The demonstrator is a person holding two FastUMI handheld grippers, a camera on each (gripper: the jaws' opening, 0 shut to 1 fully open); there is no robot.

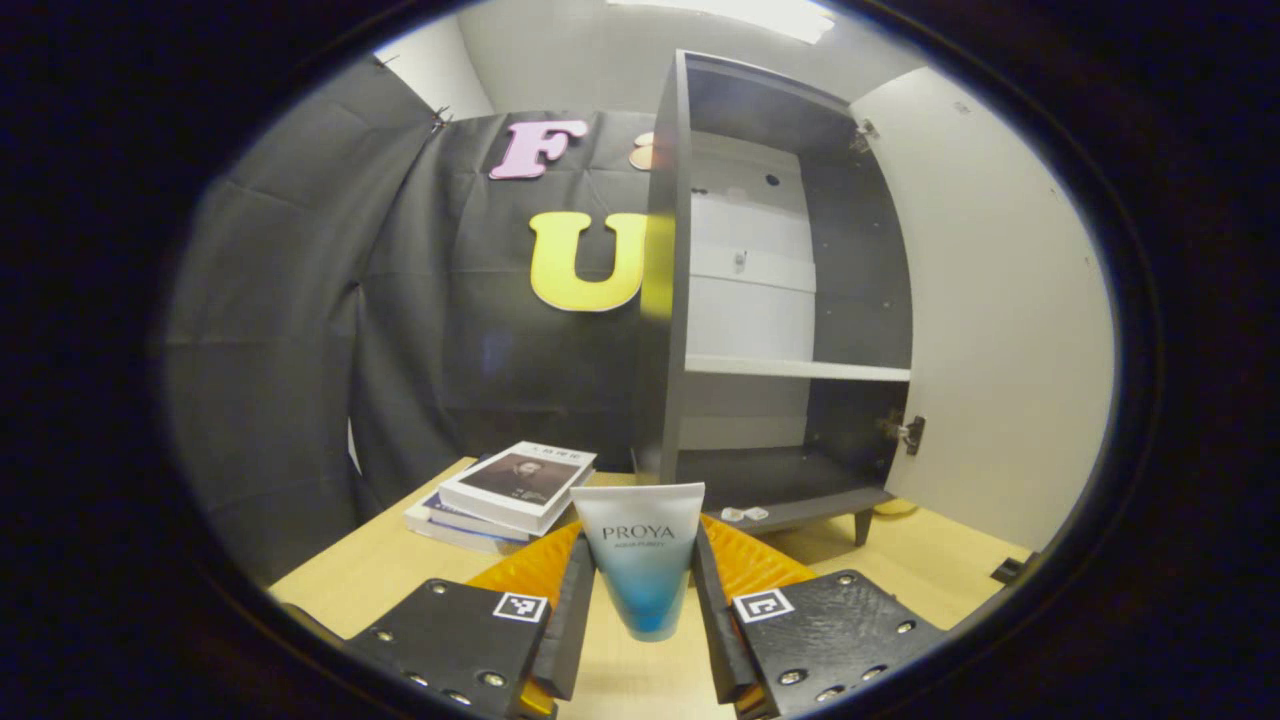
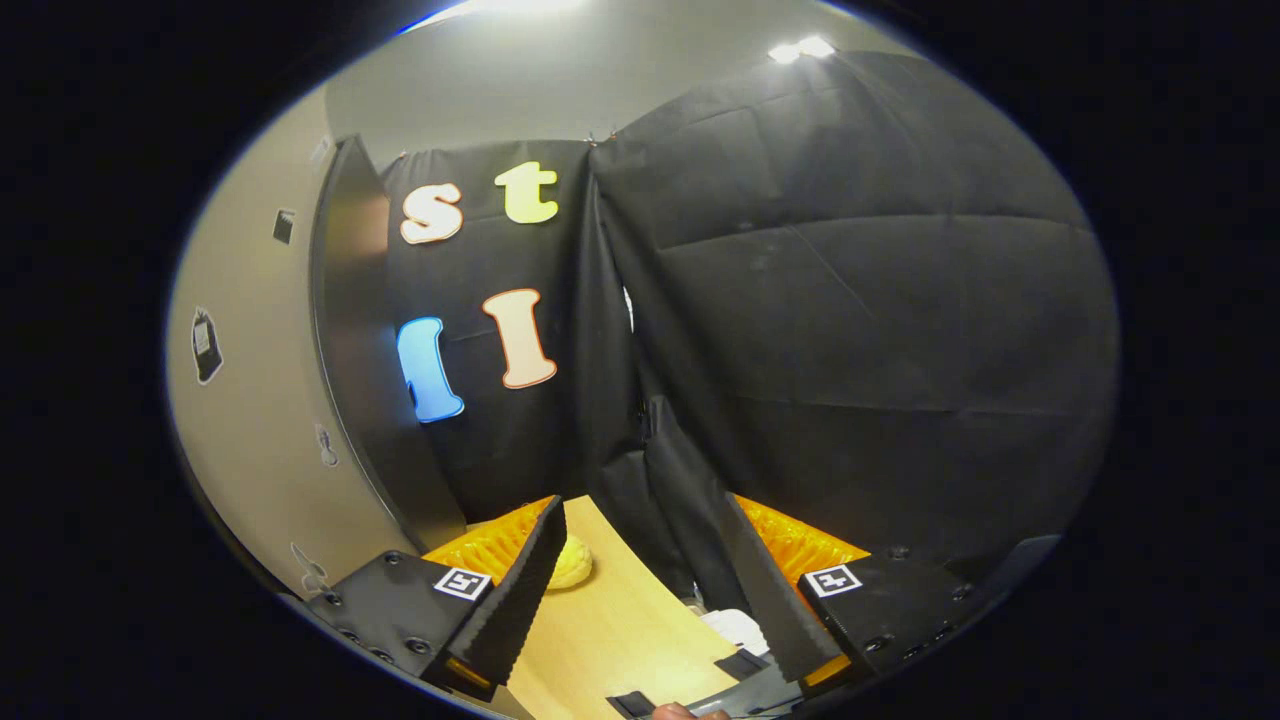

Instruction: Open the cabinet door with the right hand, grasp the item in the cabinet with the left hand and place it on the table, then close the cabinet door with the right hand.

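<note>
While the cabinet door (image 1: 1000, 300) stood open, the left gripper (image 1: 640, 610) pinched a tube (image 1: 640, 560) between its fingers above the bench (image 1: 940, 570); the right gripper (image 2: 640, 600) hung spread, empty.

The white-to-blue squeeze tube (image 1: 640, 560) looked like smooth, slightly glossy plastic. The dark grey cabinet (image 1: 672, 300) had a matt laminate finish, its pale door (image 1: 990, 300) smooth and matt with small metal hinges (image 1: 908, 432). The light wooden table (image 1: 400, 560) appeared smooth. The stacked books (image 1: 505, 495) had glossy paper covers.
</note>
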